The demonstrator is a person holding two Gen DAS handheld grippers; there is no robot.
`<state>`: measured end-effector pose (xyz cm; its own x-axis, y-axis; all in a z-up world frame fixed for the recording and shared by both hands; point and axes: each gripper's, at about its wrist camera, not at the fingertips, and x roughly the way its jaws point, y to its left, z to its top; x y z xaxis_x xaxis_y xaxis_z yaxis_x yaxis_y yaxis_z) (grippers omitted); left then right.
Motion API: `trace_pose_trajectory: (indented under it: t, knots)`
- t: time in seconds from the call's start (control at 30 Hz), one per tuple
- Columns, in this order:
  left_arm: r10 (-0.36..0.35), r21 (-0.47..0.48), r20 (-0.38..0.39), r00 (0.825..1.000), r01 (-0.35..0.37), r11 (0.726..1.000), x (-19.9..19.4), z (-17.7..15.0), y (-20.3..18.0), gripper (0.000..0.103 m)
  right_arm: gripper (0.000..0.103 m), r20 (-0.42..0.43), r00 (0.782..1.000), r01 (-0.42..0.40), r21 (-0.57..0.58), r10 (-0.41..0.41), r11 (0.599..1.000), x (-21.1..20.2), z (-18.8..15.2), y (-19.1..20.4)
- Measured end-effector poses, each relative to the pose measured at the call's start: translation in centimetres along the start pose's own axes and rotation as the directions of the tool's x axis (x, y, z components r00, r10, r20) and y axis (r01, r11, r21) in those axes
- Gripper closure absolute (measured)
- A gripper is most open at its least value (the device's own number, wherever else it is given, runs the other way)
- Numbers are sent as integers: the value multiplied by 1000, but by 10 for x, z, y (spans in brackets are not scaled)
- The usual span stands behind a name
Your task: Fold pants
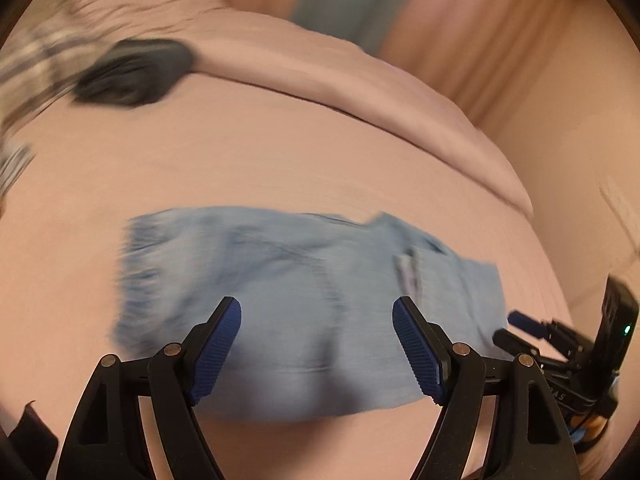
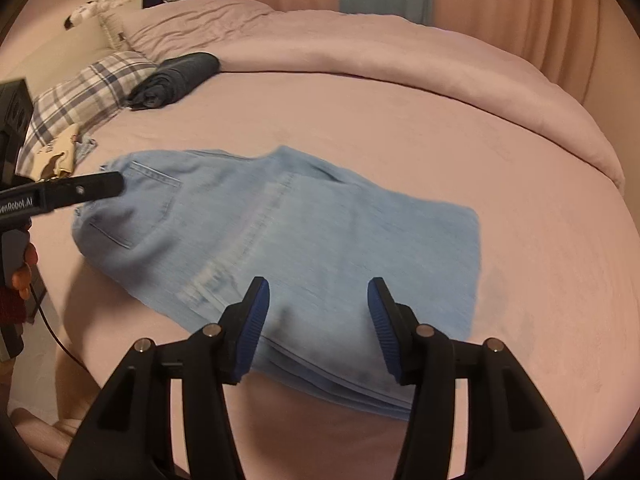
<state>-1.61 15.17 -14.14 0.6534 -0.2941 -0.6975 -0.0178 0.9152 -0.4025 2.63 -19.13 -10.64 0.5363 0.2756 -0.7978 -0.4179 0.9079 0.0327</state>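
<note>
Lying folded on the pink bed (image 2: 400, 128), the light blue pants (image 2: 280, 248) sit mid-mattress. Your right gripper (image 2: 318, 322) hovers above their 6 o'clock edge, jaws spread, empty. Your left gripper (image 1: 316, 344), at 9 o'clock, is spread too, holding nothing.

Left wrist view angled down past its own tongs (image 1: 316, 346) onto the bed (image 1: 280, 152), close over light-blue pants (image 1: 304, 280), right wrist view likewise from the other end, both sharing pants, dark folded garment (image 2: 176, 78), curtains (image 2: 500, 12)
</note>
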Motion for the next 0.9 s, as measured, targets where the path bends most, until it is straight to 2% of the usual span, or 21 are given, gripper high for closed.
trace_pose_trajectory:
  t: [0.17, 0.27, 0.4, 0.5, 0.67, 0.8, 0.9]
  knots:
    - [-11, -203, 19, 1000, 14, 979, -18, -14, 56, 23, 51, -5, 999, -38, -41, 38, 998, 9, 11, 23]
    - [-43, -318, 32, 999, 51, 947, -23, -26, 84, 23, 51, -13, 998, -65, -67, 64, 996, 16, 19, 40]
    - [-112, -413, 49, 993, 122, 903, -21, -36, 99, 23, 51, -32, 995, -94, -100, 92, 990, 27, 27, 58]
    - [-165, -464, 47, 985, 168, 870, -12, -41, 105, 23, 51, -52, 992, -120, -102, 115, 988, 37, 32, 70]
    - [-219, -540, 39, 975, 204, 817, 8, -48, 111, 23, 51, -72, 987, -149, -128, 140, 981, 46, 36, 90]
    - [-221, -549, 69, 973, 222, 806, 15, -42, 114, 23, 51, -87, 986, -155, -142, 144, 978, 50, 38, 98]
    - [-204, -543, 71, 976, 209, 813, 20, -35, 114, 23, 51, -99, 984, -159, -147, 146, 976, 52, 39, 100]
